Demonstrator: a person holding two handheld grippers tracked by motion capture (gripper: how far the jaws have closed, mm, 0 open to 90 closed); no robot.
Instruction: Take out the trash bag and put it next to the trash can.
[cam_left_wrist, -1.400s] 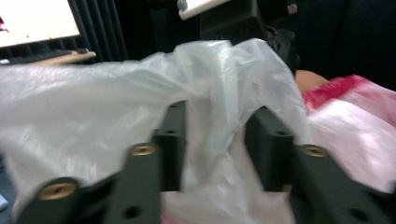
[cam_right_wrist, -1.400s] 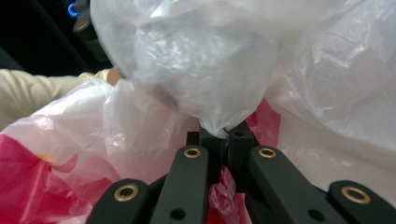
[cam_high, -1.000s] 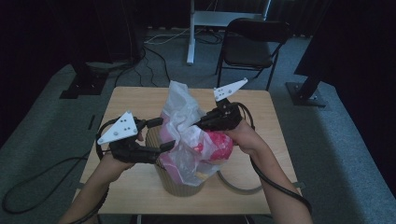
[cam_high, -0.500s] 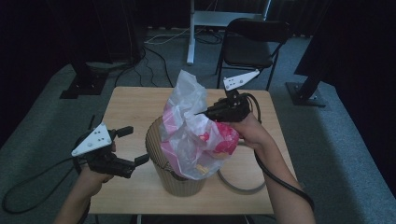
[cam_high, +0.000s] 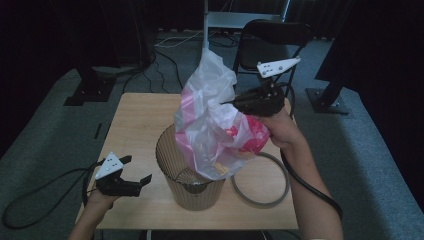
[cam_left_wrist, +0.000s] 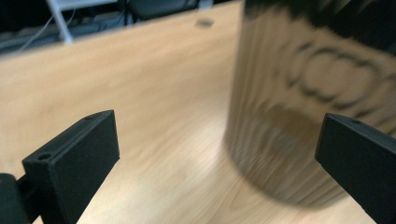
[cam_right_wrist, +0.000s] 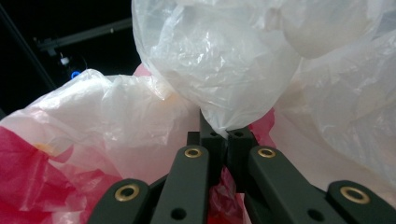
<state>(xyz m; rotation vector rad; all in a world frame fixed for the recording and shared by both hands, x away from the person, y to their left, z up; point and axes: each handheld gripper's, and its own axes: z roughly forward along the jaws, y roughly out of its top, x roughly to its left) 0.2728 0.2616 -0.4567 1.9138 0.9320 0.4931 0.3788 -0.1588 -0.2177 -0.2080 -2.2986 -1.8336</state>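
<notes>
A translucent plastic bag (cam_high: 215, 125) with pink and red contents hangs over a brown ribbed basket (cam_high: 195, 192) on the wooden table (cam_high: 140, 115). Its bottom still dips inside the basket's rim. My right gripper (cam_high: 225, 103) is shut on the bag's gathered neck (cam_right_wrist: 219, 123), with crumpled plastic (cam_right_wrist: 215, 56) bulging just ahead of it. My left gripper (cam_high: 138, 169) sits low near the table's front left, to the left of the basket. Its jaws have just been opening and stand wide with nothing between them. In the left gripper view (cam_left_wrist: 217, 154) the basket's wall (cam_left_wrist: 303, 93) is close ahead on the right.
A grey ring (cam_high: 260, 203) lies on the table to the right of the basket. A black folding chair (cam_high: 270, 37) and stand bases are on the floor beyond the table. Cables trail from both grippers.
My left gripper has moved away from the bag, down and to the left, with its jaws spread wider. My right gripper has risen, drawing the bag further out of the basket.
</notes>
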